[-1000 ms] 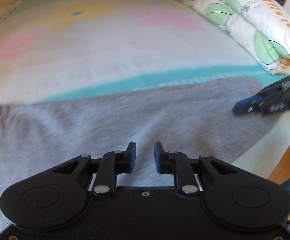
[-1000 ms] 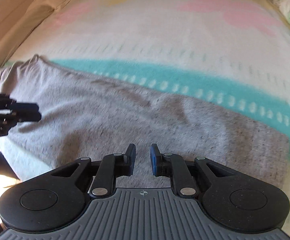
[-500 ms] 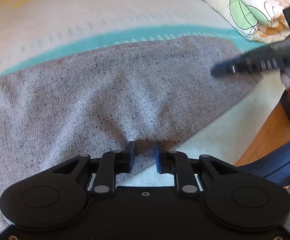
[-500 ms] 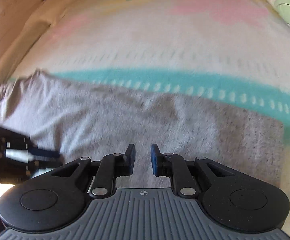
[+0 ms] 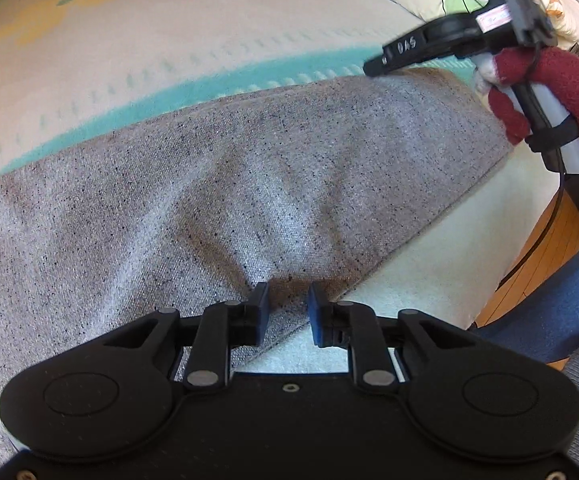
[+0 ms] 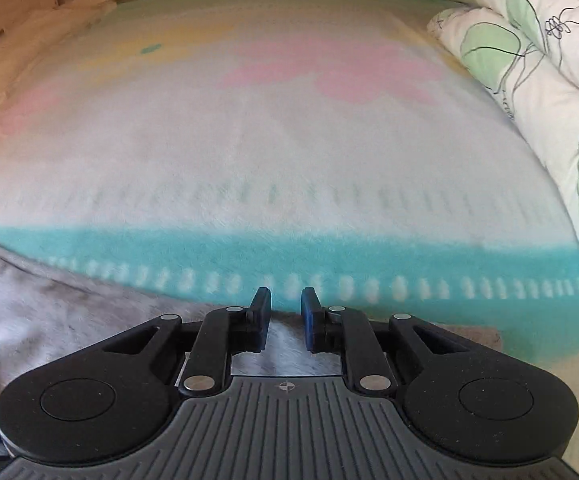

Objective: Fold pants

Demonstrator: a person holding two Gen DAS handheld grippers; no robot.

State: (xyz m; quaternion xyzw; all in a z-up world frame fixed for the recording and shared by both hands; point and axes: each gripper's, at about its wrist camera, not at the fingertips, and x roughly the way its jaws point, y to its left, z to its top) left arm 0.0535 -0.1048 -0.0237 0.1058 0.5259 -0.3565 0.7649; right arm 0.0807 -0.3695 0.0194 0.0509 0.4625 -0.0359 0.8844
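Observation:
The grey speckled pants (image 5: 217,184) lie flat across the bed as a long band. My left gripper (image 5: 287,308) is open, its fingers straddling the near edge of the pants, nothing held. My right gripper (image 6: 285,314) is open over the far edge of the pants (image 6: 49,320), at the boundary with the teal stripe. The right gripper also shows in the left wrist view (image 5: 441,46), held by a hand in a red sleeve, above the pants' far right corner.
The bed blanket (image 6: 281,140) is white with a teal stripe and pink and yellow patches. Leaf-print pillows (image 6: 537,80) lie at the right. A wooden floor (image 5: 537,248) and a blue-clad leg (image 5: 549,304) are past the bed's right edge.
My left gripper moved down to the pants' near edge. My right gripper moved forward and right to the far edge, so its view now shows mostly blanket.

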